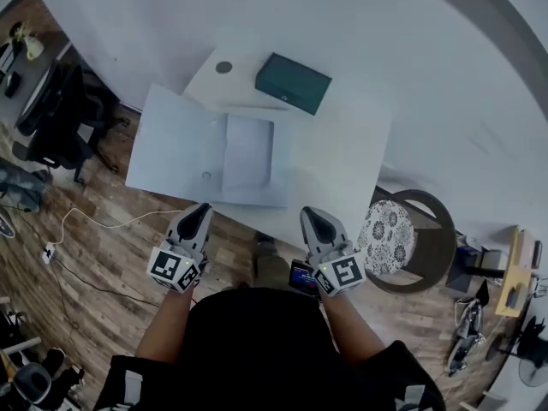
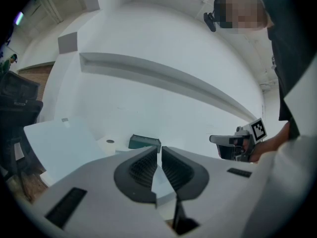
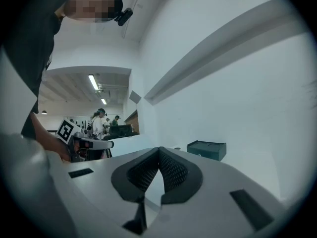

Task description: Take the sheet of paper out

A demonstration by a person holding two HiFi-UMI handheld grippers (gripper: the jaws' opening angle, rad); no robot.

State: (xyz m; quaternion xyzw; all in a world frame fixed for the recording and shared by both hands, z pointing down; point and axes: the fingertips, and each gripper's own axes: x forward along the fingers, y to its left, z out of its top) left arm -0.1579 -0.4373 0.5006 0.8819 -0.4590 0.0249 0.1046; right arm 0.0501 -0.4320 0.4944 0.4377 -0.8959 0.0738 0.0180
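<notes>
left hand-held gripper (image 1: pixel 203 209), right hand-held gripper (image 1: pixel 309 216) — at table (image 1: pixel 342 157) edge

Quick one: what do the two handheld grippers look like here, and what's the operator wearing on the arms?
Left gripper and right gripper have light grey shells that taper toward the tip. Each has a cube of black-and-white square markers at the back. The jaws carry dark ribbed pads. The person wears a black short-sleeved top.
</notes>
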